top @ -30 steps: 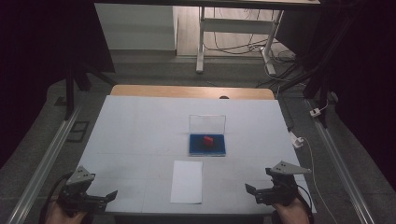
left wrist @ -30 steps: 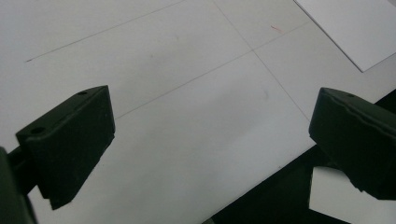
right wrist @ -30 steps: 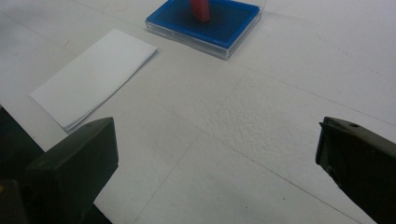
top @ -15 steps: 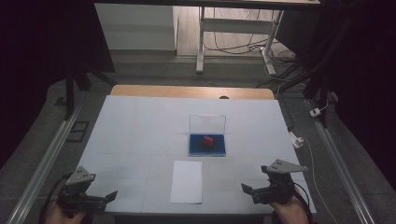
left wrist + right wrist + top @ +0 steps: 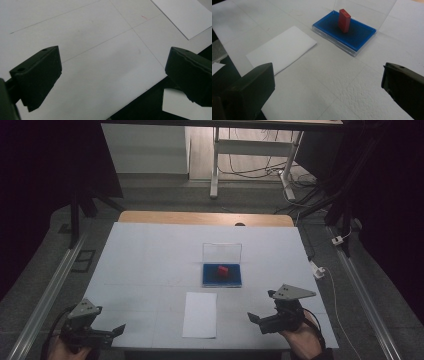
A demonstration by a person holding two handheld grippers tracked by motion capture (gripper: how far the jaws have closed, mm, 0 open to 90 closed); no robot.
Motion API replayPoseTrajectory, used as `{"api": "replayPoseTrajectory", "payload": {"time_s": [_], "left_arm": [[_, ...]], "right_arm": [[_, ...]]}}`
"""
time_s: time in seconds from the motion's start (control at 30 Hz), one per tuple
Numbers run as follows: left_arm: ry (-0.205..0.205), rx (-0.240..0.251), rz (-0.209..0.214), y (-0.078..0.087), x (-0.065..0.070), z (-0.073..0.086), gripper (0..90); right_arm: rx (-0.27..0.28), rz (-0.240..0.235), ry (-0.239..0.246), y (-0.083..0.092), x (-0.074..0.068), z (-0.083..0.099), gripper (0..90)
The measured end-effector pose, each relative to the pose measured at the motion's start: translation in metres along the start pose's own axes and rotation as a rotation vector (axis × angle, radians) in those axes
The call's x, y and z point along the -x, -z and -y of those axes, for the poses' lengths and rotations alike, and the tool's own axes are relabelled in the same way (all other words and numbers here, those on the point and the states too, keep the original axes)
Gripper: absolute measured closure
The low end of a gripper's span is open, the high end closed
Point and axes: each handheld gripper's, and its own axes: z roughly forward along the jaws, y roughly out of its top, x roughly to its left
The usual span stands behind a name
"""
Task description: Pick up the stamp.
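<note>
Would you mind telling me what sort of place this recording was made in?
Probably a lab set up for recording: a white-covered table ruled with faint lines, dark curtains around it, loose cables on the floor and rails beside the table.

Ahead of our right hand-held gripper (image 5: 327, 82) lies bare table (image 5: 324, 75); beyond, a flat paper sheet (image 5: 282, 48) and an upright-lidded blue case (image 5: 347, 32).

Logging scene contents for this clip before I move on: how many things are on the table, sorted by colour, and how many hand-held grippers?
Red: 1, the red block
Blue: 1, the blue tray with a clear lid standing open
White: 1, the white paper sheet
Black hand-held grippers: 2, left hand-held gripper and right hand-held gripper, both open
Total: 5
</note>
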Motion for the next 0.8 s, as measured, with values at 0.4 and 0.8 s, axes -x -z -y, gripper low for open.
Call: {"api": "replayPoseTrajectory", "payload": {"time_s": [0.4, 0.8], "left_arm": [[0.004, -0.005, 0.005, 0.0, -0.001, 0.0, 1.0], [0.0, -0.004, 0.007, 0.0, -0.001, 0.0, 1.0]], "right_arm": [[-0.048, -0.014, 0.034, -0.023, 0.004, -0.011, 0.0], [-0.062, -0.038, 0.05, -0.05, 0.011, -0.029, 0.0]]}}
